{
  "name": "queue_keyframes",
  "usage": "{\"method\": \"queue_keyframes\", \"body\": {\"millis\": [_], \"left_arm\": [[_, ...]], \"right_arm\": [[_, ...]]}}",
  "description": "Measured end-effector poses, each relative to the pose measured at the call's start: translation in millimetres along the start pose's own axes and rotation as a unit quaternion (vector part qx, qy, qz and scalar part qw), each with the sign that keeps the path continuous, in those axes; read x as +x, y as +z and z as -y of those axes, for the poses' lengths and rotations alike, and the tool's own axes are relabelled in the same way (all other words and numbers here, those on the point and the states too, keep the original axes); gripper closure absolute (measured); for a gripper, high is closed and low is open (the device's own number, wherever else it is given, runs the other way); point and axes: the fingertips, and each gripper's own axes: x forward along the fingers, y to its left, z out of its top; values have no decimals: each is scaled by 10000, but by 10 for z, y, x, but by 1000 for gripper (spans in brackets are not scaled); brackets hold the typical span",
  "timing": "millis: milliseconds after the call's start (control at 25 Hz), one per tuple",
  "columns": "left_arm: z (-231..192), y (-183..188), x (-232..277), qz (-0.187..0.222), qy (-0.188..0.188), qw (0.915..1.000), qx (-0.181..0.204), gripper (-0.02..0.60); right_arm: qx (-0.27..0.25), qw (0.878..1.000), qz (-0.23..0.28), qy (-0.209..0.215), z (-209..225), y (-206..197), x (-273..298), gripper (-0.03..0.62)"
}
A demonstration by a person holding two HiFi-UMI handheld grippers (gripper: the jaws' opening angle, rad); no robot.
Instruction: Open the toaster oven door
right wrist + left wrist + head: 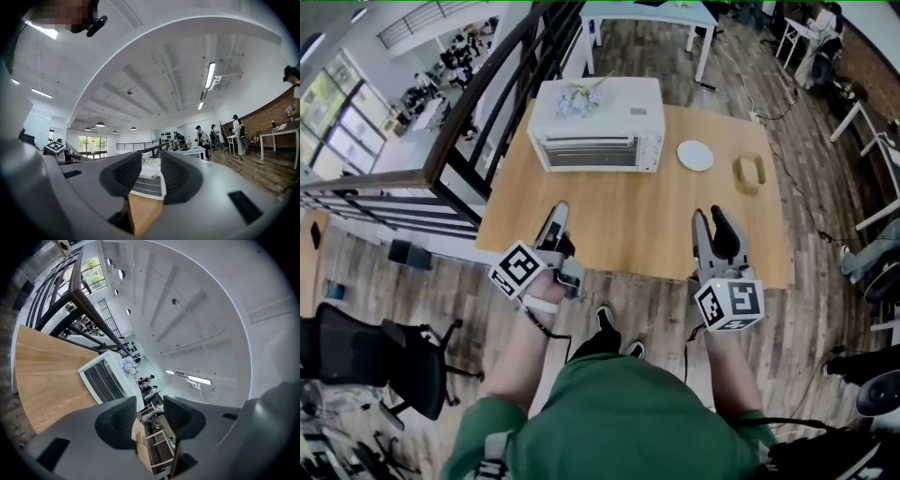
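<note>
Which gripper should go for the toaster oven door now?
Left, probably. The left gripper sits straight in front of the toaster oven door, fingers open and empty. The right gripper, also open, stands off to the side, in line with the plate.

Green shirt (609, 412), black shoes (604, 321), grey left gripper (559, 214), grey right gripper (710, 216)
</note>
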Motion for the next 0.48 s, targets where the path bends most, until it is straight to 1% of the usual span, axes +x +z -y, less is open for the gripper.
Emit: {"method": "queue_keyframes", "body": {"millis": [80, 200, 320, 480], "left_arm": [[-188, -16, 215, -61, 93, 9997, -212, 391], [-427, -17, 555, -148, 21, 9981, -599, 391], [-683, 47, 872, -196, 71, 9966, -802, 391], [-920, 90, 1253, -312, 99, 9934, -1098, 391]], "right_arm": [[-57, 9999, -70, -138, 122, -50, 128, 456], [-195, 9993, -153, -297, 243, -55, 299, 456], [-324, 9981, -224, -476, 330, -46, 543, 456], [-358, 9971, -321, -591, 351, -111, 840, 456]]}}
